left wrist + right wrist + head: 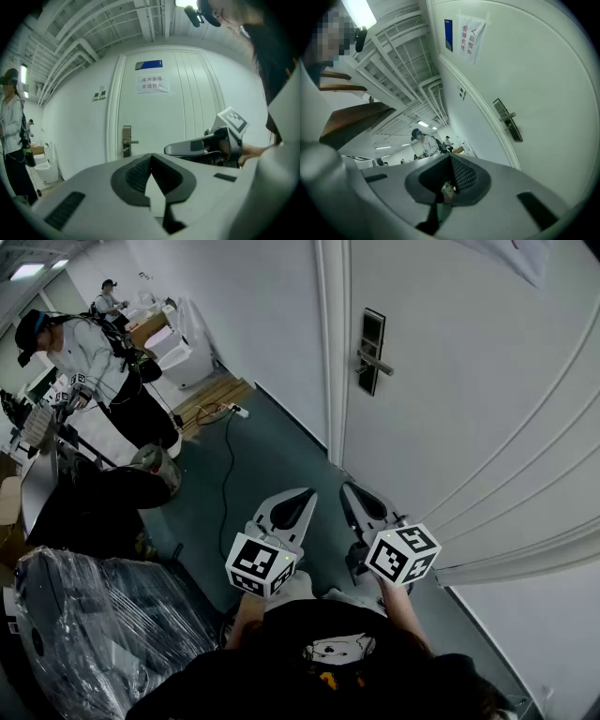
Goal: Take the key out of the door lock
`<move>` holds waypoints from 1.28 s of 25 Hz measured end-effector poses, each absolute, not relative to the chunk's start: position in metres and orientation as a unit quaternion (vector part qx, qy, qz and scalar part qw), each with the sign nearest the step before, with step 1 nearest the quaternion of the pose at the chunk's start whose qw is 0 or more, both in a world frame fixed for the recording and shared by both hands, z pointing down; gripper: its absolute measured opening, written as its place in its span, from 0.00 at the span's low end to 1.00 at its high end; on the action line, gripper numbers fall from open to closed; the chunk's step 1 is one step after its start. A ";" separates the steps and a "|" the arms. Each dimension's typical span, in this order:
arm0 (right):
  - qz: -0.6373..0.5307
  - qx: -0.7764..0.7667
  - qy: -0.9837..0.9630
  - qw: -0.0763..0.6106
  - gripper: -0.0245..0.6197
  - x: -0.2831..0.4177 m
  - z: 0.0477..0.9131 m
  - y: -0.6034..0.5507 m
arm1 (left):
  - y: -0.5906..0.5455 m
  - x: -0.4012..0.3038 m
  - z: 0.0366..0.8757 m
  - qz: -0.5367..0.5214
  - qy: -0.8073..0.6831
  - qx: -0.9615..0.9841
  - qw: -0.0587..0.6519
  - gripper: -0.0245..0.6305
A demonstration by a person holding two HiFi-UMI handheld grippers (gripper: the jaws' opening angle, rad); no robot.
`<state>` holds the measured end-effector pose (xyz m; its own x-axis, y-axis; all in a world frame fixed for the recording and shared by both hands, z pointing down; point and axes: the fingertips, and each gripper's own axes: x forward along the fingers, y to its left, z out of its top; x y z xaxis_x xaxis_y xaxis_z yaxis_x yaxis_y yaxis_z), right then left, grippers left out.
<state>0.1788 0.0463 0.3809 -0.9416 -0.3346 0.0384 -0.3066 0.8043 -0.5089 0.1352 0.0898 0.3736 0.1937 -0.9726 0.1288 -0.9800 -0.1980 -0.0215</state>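
Observation:
The white door stands ahead on the right, with a dark lock plate and a metal lever handle. In the left gripper view the lock plate is far off; the key is too small to make out. Both grippers hang low, well short of the door. The left gripper is shut with nothing in it. Beside it, the right gripper is also shut and empty. From the right gripper view the lock plate shows up and to the right.
A person in a white jacket stands at the far left, another person behind. A cable runs over the green floor. A plastic-wrapped bundle lies near left. A paper sign hangs on the door.

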 end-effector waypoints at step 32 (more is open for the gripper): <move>-0.303 -0.223 0.926 0.027 0.04 0.124 0.399 -0.046 | -0.005 0.068 0.390 0.053 -0.599 0.797 0.065 0.05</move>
